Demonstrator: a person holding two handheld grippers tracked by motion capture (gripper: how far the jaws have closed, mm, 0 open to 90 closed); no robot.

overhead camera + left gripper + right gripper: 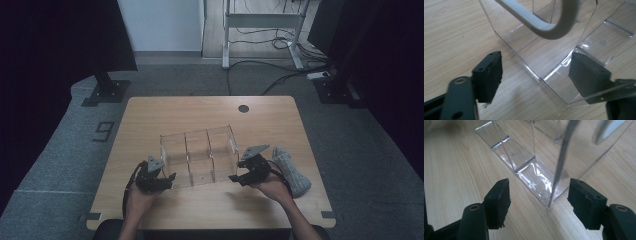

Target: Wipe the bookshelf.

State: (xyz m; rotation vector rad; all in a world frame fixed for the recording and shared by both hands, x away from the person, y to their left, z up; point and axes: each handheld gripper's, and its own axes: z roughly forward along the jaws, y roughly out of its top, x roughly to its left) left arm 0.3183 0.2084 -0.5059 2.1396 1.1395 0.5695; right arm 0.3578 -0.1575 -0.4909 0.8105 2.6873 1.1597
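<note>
A: Where's the organiser (199,156)?
B: Mid-table (210,107), between both tongs. Left tongs (169,178) and right tongs (234,178) open, astride its end walls.
A: Look?
B: Clear, three compartments.

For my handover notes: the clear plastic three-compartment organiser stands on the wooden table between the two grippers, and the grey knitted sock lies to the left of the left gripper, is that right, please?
Not quite: the grey knitted sock lies beside the right gripper, not the left gripper. The high view shows it. The clear plastic three-compartment organiser does stand on the wooden table between them.
</note>
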